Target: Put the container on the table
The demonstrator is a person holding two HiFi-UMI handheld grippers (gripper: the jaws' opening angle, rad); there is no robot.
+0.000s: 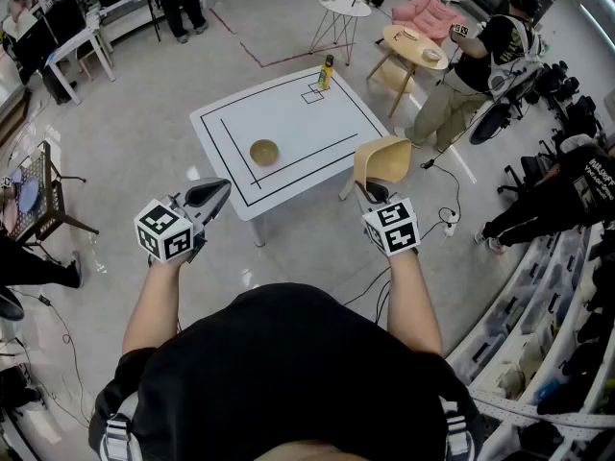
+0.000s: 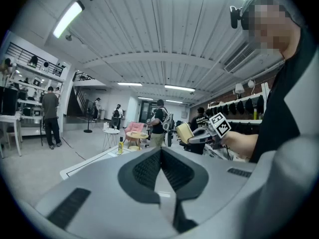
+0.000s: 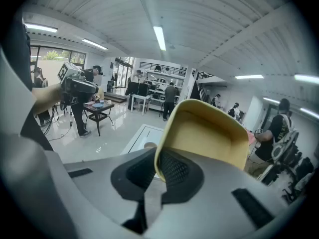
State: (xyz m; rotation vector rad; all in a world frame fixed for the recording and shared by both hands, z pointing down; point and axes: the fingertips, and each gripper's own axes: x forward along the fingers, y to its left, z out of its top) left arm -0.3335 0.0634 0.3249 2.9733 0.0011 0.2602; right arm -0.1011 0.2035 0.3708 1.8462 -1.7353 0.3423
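Container (image 1: 382, 161) aloft, rim pinched in right claw (image 1: 374, 193); left claw (image 1: 215, 196) closed on nothing (idle). Counter (image 1: 298, 113) lies ahead, well apart, bearing bowl (image 1: 264, 151) and bottle (image 1: 327, 71). Pickup looks done; carry-over and set-down are left.

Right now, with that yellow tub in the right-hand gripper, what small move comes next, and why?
Probably carry it forward over the white table, to its bare top. The right gripper is shut on the rim of the yellow container, holding it in the air short of the table, which has open room beside the bowl.
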